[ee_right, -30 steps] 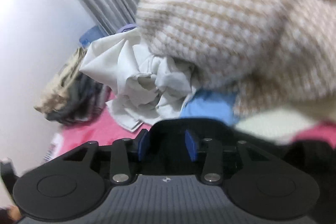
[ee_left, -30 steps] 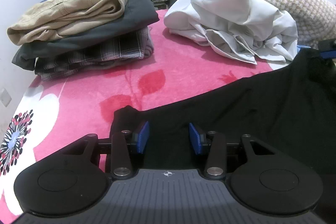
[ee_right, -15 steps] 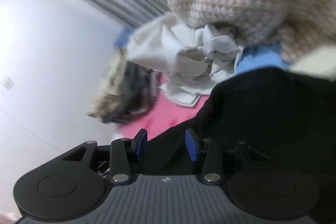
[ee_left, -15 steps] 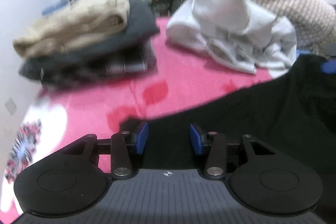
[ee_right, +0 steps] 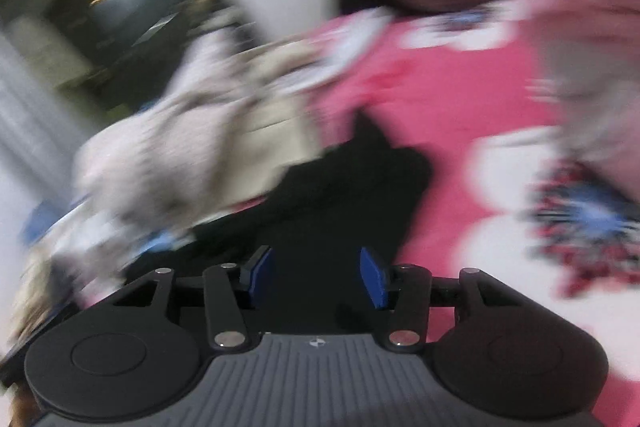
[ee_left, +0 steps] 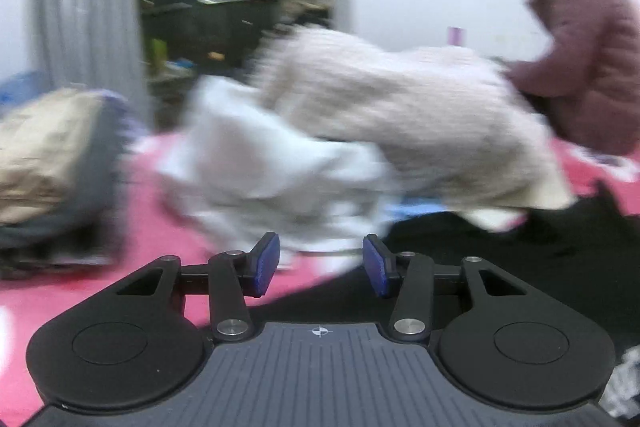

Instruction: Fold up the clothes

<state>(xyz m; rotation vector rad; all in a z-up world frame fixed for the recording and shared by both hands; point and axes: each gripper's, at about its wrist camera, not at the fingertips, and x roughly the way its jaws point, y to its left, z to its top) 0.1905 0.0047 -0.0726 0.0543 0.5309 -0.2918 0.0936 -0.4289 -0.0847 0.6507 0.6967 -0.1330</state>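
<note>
Both my views are blurred. My left gripper and right gripper gape with nothing between the pads. The black garment lies on the pink blanket, right of the white shirt.

The left gripper and right gripper are matt black plastic with ribbed grey housings, bright metal pivot pins and smooth blue pads. Under both lies a soft, fleecy pink blanket, and a matt black cloth garment spreads ahead of the right gripper. Beyond the left gripper sit a smooth white cloth and a coarse, nubby cream knit, with folded tan and grey fabric to its left, all blurred.
</note>
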